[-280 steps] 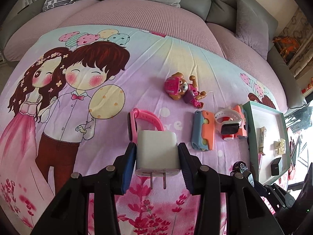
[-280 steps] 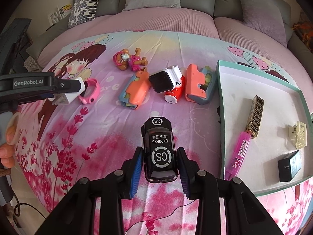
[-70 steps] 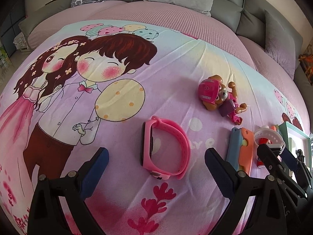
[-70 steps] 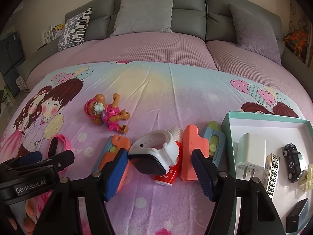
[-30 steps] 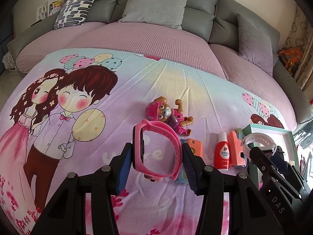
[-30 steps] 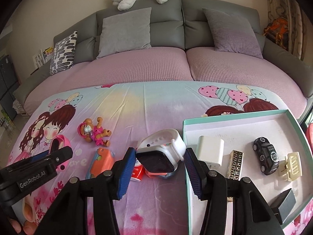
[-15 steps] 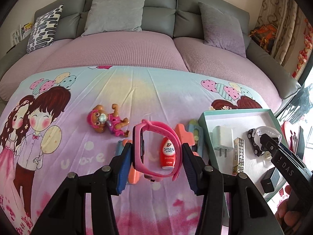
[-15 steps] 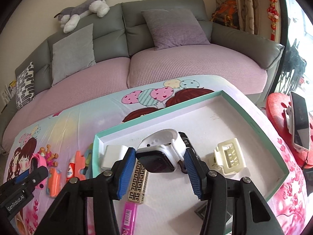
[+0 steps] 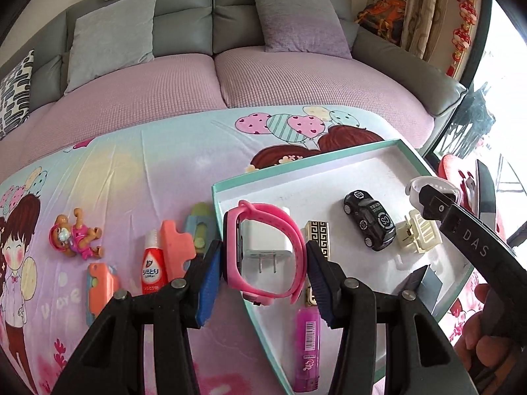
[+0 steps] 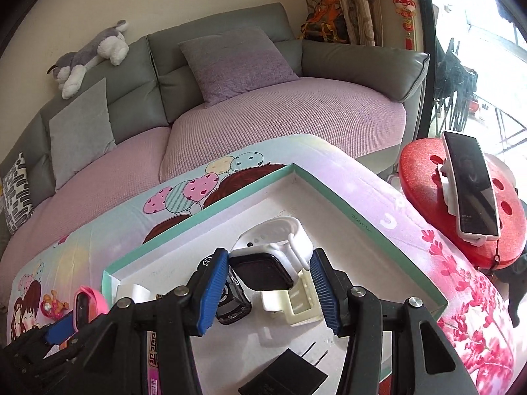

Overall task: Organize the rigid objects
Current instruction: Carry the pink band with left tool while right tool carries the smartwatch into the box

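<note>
My left gripper [image 9: 263, 260] jaws squeeze the pink watch [image 9: 263, 253] above the box [image 9: 329, 158] edge at 9 o'clock. My right gripper [image 10: 268, 284] jaws squeeze the white watch [image 10: 273, 256] over the car [image 10: 230, 302]. Dropped now, one might bounce out or hit the toys.

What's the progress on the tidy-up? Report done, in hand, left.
Done: white charger, black toy car and other small things lie in the tray. In hand: left gripper holds the pink watch, right gripper the white watch, both over the tray. Left: dog figure, red bottle, orange toys.
</note>
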